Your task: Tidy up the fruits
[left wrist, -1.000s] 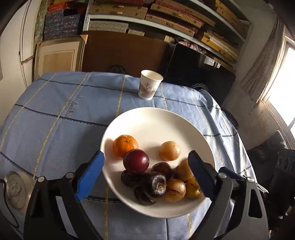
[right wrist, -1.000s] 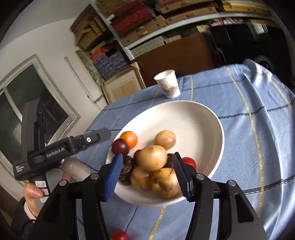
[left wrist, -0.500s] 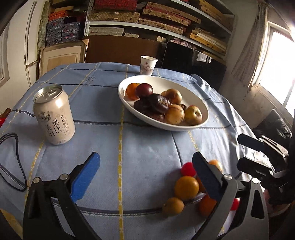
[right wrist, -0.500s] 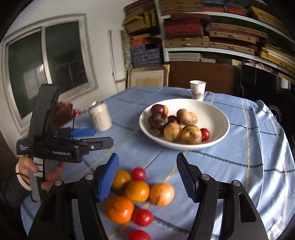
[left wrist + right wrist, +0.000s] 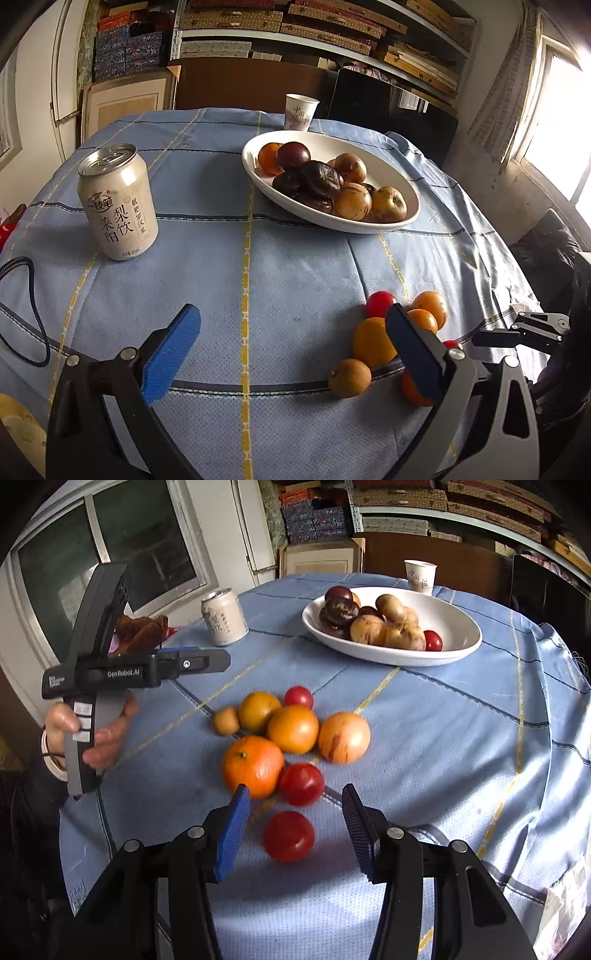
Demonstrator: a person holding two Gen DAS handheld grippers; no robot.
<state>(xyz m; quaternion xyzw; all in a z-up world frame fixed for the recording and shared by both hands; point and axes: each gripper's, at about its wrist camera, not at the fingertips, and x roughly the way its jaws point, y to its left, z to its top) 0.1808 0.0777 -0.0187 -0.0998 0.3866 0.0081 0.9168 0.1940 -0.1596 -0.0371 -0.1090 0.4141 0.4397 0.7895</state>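
Right gripper (image 5: 295,830) agape | left gripper (image 5: 291,350) pad hides oranges (image 5: 421,321)

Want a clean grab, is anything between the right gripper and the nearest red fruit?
Nothing visible. The right gripper is open and the red fruit lies alone on the cloth between its fingers.

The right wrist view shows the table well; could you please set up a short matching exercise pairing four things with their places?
Things:
1. drink can
2. paper cup
3. dark purple fruits
4. nearest red fruit

Places:
a. in the white bowl
b. between the open right gripper fingers' line of sight, on the cloth
c. beyond the bowl
d. left of the bowl, standing upright

Pairs: 1-d, 2-c, 3-a, 4-b
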